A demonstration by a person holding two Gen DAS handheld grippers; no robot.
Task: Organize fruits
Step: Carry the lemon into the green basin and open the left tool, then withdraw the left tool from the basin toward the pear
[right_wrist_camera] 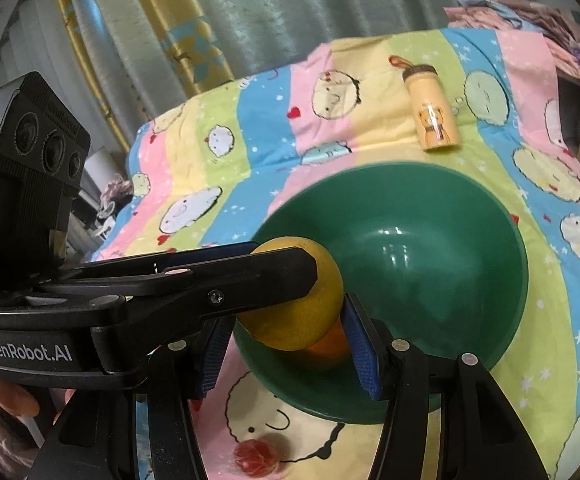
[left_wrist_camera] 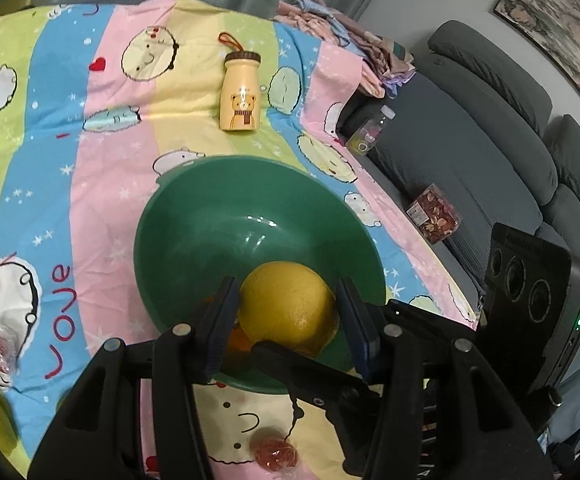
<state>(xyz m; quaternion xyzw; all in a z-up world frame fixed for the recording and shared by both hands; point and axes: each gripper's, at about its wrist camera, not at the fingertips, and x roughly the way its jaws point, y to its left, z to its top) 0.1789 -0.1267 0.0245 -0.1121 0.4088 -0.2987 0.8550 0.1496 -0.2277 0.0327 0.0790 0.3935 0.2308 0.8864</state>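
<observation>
1. Yellow fruit (left_wrist_camera: pixel 287 306) (big citrus, maybe a grapefruit) is pinned from four sides: left gripper (left_wrist_camera: pixel 285 312) presses on its flanks, right gripper (right_wrist_camera: pixel 281 320) crosses in and does the same. It looks too wide and round for one pair of pads, hence the double grip.
2. Both jaw pairs stand partly spread, pads pressed on the peel. Neither is empty.
3. Fruit sits over the near rim of the green bowl (left_wrist_camera: pixel 193 216), low inside it. An orange fruit (right_wrist_camera: pixel 330 342) lies under or just behind it in the bowl; can't tell if they touch.
4. Bowl rests on the striped cartoon sheet (left_wrist_camera: pixel 101 152), near the front edge, so the reach is short.
5. Small red wrapped item (right_wrist_camera: pixel 255 456) lies on the sheet just in front of the bowl, not yet sorted (fruit or not, unclear).
6. Bear bottle (left_wrist_camera: pixel 239 90) lies beyond the bowl, well apart, out of the way.
7. Judgement: yellow fruit is about at its drop spot; loosening both grips together should avoid it rolling.
</observation>
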